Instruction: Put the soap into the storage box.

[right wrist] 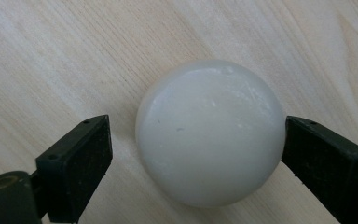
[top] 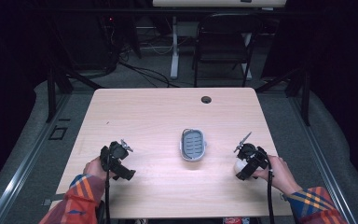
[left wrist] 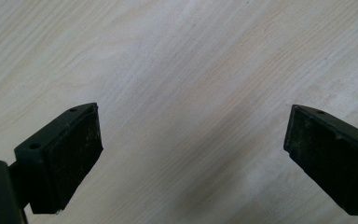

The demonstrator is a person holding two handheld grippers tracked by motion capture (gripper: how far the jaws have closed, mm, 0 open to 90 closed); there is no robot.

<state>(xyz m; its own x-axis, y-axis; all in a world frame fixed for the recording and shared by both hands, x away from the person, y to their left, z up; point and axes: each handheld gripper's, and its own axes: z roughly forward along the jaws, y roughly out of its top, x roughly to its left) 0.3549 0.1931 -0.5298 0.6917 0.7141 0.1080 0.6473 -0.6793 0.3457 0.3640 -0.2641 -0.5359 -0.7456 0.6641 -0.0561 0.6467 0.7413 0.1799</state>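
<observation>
Straddling one white soap bar: right gripper; one soap dish.

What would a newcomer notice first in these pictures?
A white rounded soap bar lies between the jaws of the right tool; one pad seems to touch it and the other stands clear. A grey soap dish sits mid-table, and the left tool gapes over bare wood.
</observation>
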